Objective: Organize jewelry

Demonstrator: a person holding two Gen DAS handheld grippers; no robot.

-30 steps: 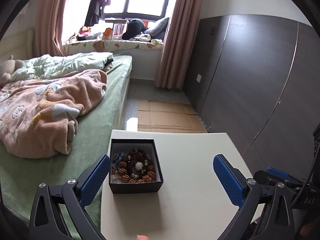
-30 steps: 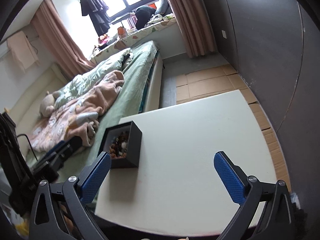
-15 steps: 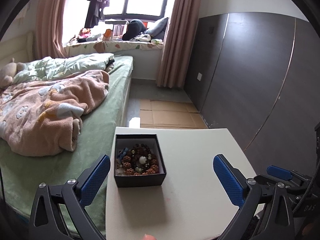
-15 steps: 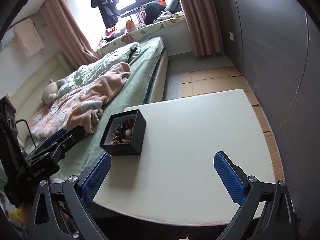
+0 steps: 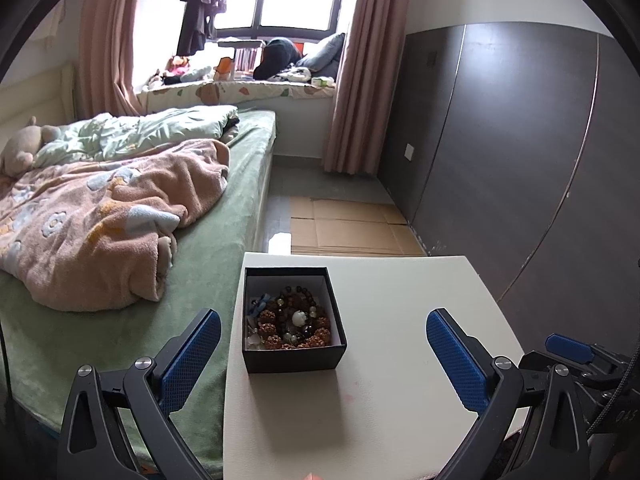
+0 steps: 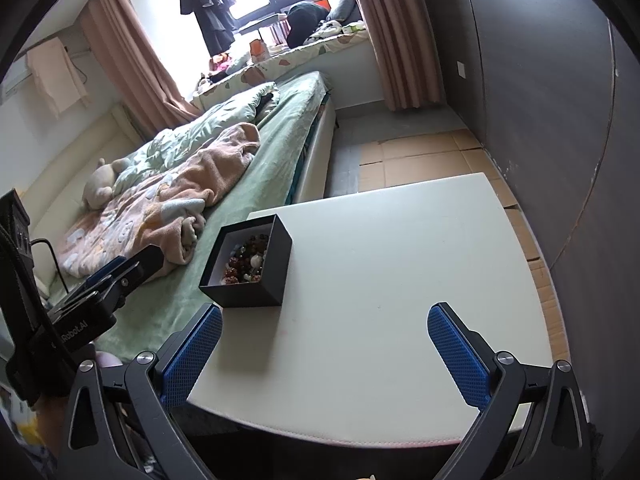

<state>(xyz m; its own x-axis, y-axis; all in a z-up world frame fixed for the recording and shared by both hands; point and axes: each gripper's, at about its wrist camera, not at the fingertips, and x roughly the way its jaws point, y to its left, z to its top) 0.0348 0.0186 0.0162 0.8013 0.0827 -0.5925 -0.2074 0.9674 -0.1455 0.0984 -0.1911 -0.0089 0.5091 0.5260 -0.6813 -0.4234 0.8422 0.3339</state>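
Between left tongs (image 5: pixel 323 354): jewelry box (image 5: pixel 293 318).

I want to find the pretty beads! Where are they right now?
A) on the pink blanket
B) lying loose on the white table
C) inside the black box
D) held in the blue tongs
C: the beads sit piled inside the open black box, which stands on the white table near its bed-side edge; both tongs, left and right, are open and hold nothing.

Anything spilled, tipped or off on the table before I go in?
Nothing spilled. The open black square box sits upright near the white table's bed-side edge; inside, the beaded bracelets lie jumbled in one heap. Both grippers are open.
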